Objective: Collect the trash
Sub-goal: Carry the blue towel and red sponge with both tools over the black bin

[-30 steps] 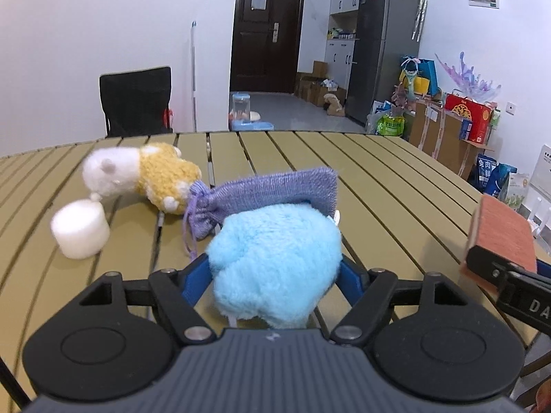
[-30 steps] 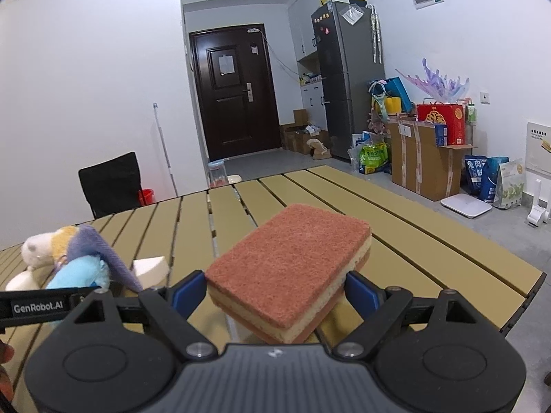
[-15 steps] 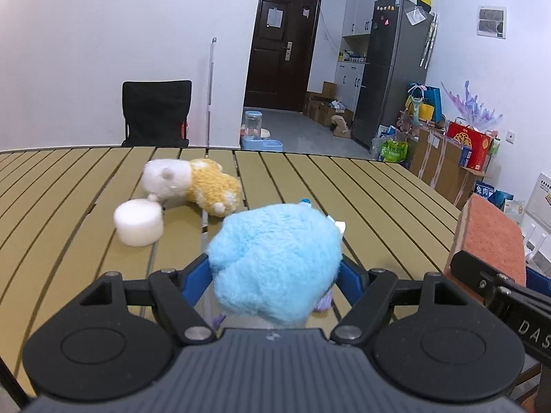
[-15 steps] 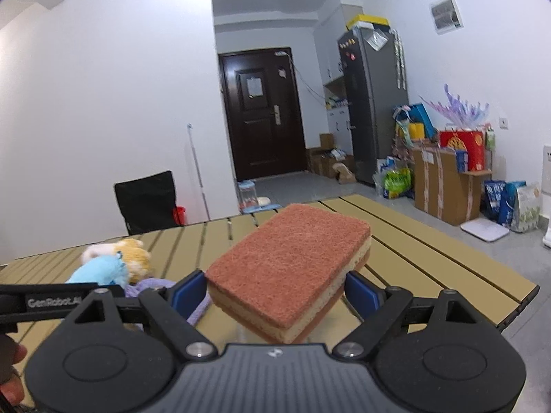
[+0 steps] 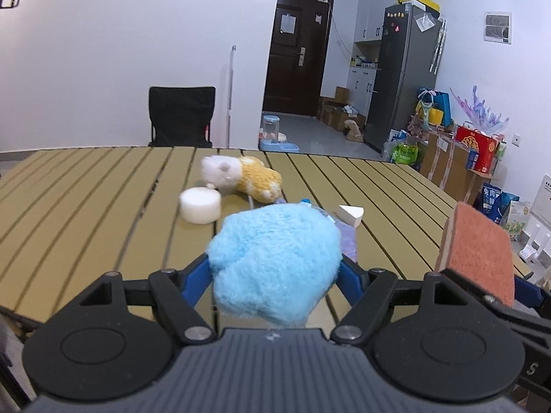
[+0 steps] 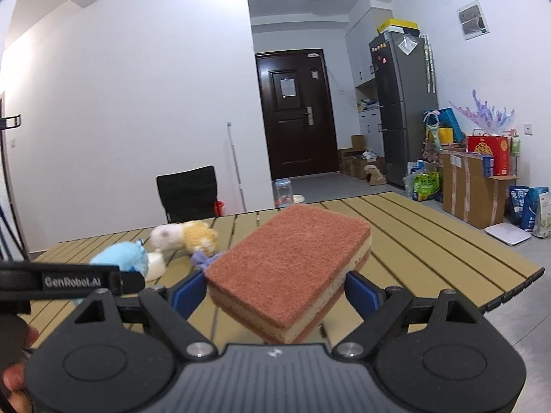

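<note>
Both tongs are loaded. My left gripper (image 5: 275, 272) has its jaws partway closed on the blue plush (image 5: 273, 261), squeezing its sides. My right gripper (image 6: 275, 287) stands wide and clamps the sponge (image 6: 289, 268) across its short sides, the long axis slanting away to the far right, its rust face up.

What remains lies far and left of both tongs on the table (image 5: 86, 199): the white puck (image 5: 200, 205), the yellow toy (image 5: 241, 178), a white wedge (image 5: 351, 214) nearer the middle, and purple cloth (image 6: 203, 259) by the toy. The left gripper is the nearer to them. I see no bin in either view, so I judge the drop-off must come first.
</note>
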The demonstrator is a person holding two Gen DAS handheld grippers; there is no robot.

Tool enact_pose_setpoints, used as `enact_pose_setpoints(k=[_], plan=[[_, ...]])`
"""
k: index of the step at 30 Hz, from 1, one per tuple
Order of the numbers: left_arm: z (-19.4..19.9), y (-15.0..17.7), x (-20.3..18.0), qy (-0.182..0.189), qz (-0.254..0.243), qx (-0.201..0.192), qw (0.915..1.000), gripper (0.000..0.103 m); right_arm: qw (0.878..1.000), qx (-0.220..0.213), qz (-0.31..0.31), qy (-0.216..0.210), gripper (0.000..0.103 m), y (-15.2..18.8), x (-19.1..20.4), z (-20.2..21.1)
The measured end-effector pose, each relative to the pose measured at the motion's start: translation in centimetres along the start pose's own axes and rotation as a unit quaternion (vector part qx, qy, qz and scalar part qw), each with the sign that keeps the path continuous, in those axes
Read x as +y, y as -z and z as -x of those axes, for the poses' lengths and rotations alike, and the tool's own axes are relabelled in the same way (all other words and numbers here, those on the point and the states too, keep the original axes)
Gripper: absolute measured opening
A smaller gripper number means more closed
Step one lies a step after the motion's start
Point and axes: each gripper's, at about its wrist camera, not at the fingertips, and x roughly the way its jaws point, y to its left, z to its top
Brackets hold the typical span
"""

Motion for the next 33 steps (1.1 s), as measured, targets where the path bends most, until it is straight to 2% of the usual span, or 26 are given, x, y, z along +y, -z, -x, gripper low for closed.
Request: enact_pose_setpoints(k=[8, 18, 25, 33], plan=[[5.6, 1.2, 1.3, -0.015, -0.002, -0.013, 0.9998, 0.076, 1.000, 0.007, 0.005, -0.018, 0.087, 1.2, 1.5, 4.4], [10.9, 4.2, 2.5, -0.028, -0.004, -0.010, 0.9996, 0.076, 0.999, 0.024, 0.024, -0.040, 0.087, 3.4, 3.0, 9.1], [12.5, 7.0, 3.9, -0.036, -0.005, 0.014, 0.9992, 0.076, 0.997, 0.051, 0.031, -0.053, 0.087, 5.4, 3.4, 10.8], [12.6, 10.8, 5.6, -0.045, -0.002, 0.059, 0.9972, 0.076, 0.993, 0.092, 0.034, -0.060, 0.087, 8.6, 3.7, 11.6]])
